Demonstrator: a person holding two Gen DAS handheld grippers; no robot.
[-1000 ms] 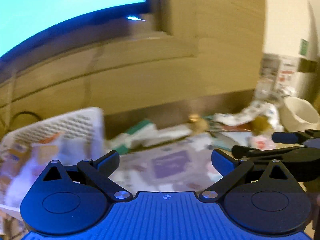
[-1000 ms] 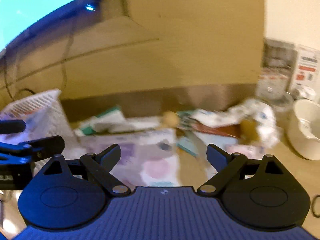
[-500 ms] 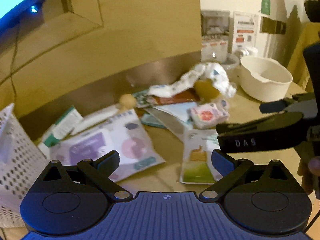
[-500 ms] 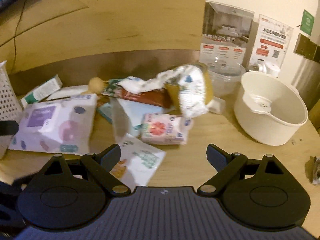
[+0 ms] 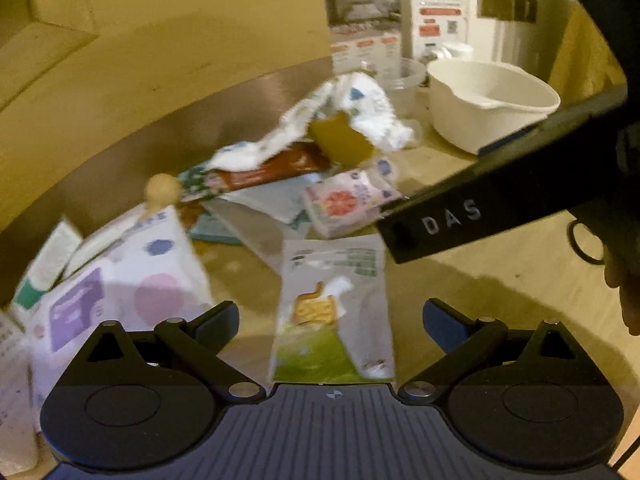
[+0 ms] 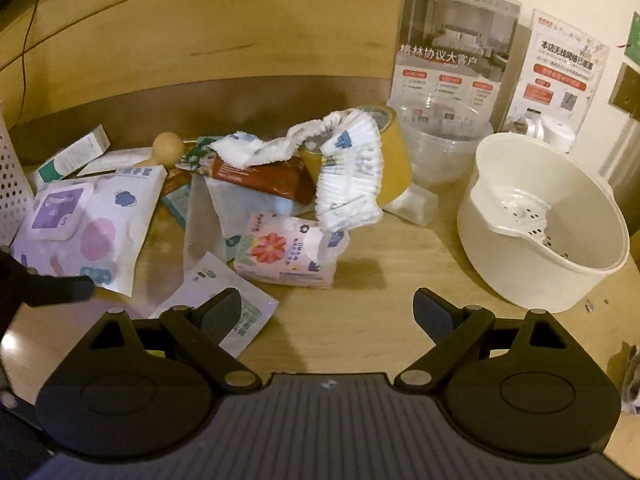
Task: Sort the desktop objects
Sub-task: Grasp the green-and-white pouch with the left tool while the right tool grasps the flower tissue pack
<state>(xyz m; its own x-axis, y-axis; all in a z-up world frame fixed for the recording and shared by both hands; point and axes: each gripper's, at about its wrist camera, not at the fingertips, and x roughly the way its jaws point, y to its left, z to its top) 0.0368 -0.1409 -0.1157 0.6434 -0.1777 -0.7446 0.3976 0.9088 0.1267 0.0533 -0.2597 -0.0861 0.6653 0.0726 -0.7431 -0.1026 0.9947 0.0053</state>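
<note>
Both sets of fingers were spread wide, holding nothing. Left gripper (image 5: 331,314) hovered over the table (image 5: 500,292) with a green-and-white sachet (image 5: 334,312) lying flat between its fingers. Right gripper (image 6: 327,308) had bare table between its fingers; a floral tissue pack (image 6: 288,254) just ahead, white pot (image 6: 540,220) ahead-right, wipes pack (image 6: 90,224) far left.

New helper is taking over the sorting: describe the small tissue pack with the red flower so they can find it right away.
Start at the big white pot on the right of the wooden desk. Left of it, at the pile's near edge below the frilly white cloth, lies the tissue pack. It alone is pink with a red flower print.
</note>
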